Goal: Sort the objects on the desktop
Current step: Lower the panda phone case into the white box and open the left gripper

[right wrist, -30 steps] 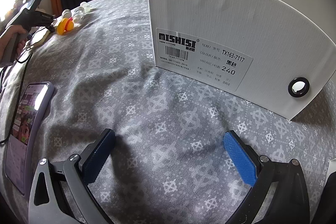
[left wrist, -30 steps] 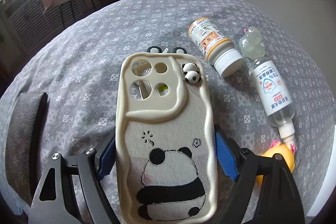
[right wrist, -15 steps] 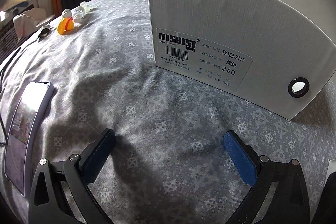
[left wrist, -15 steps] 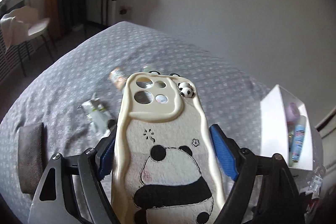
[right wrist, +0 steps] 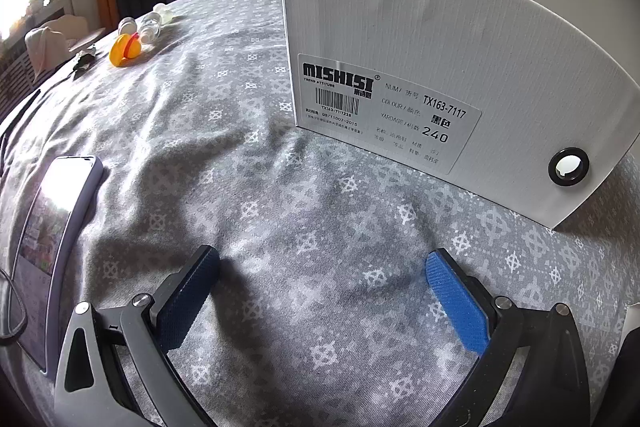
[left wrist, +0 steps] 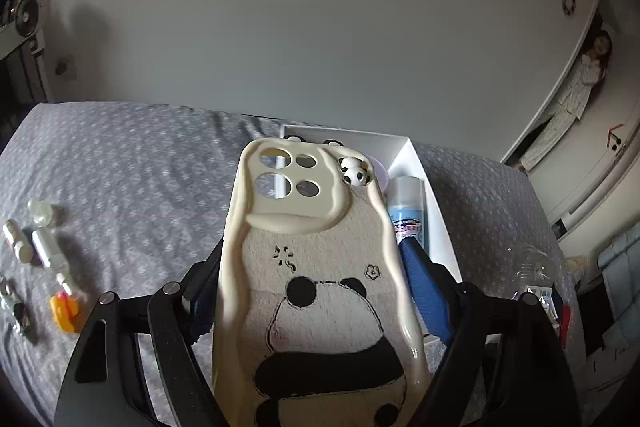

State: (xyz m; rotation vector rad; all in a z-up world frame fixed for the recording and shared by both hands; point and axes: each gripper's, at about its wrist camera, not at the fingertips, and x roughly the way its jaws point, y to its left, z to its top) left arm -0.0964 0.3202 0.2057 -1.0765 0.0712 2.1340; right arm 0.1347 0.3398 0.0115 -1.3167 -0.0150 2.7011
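While the left claw (left wrist: 308,287) grips the panda case (left wrist: 316,267), the right claw (right wrist: 320,291) gapes beside the phone (right wrist: 52,227).

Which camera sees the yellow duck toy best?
The right wrist view. There the yellow duck toy sits in bright light on the grey cloth, its red part plain to see. The left wrist view catches it only small, dim and blurred near the left edge.

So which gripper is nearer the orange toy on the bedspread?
Left. The left gripper, shut on the phone case, has the orange toy just beside it; the right gripper is open, far across the cloth.
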